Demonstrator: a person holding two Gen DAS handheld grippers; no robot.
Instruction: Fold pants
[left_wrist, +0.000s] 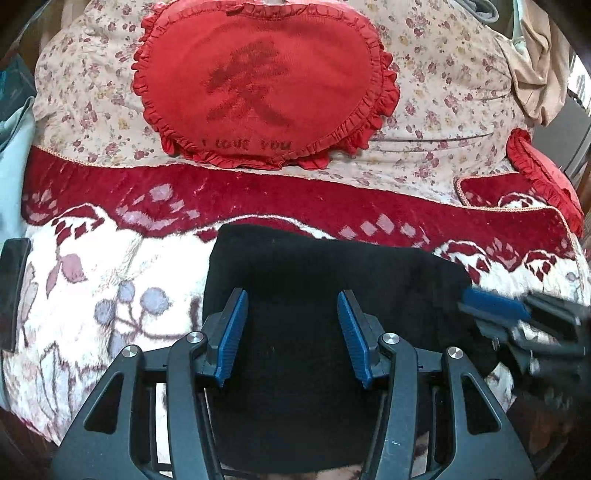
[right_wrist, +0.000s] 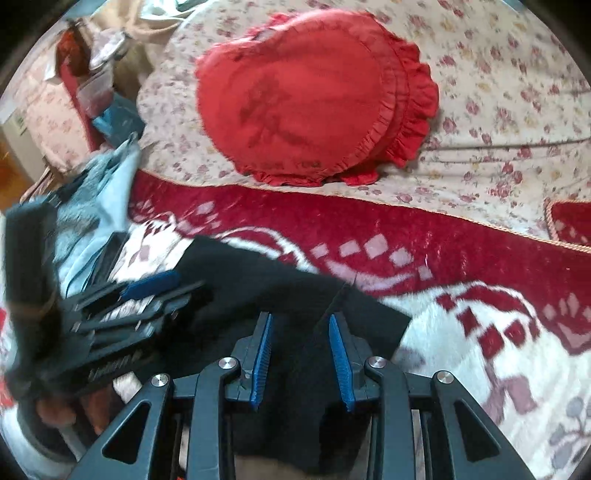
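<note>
Bedding — a red-and-white blanket (left_wrist: 110, 258) with a heart pillow (left_wrist: 258, 85) at the far side — carries the black pants (left_wrist: 314, 266), bundled compactly at the near edge. Left gripper (left_wrist: 291, 332) and right gripper (right_wrist: 301, 356) both hang directly over the cloth, jaws apart, nothing visibly held. Long axis appears left-right — left gripper sits more centrally.

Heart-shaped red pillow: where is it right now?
The heart-shaped red pillow lies top centre in both wrist views, on the floral quilt, beyond the red blanket border and the black pants.
</note>
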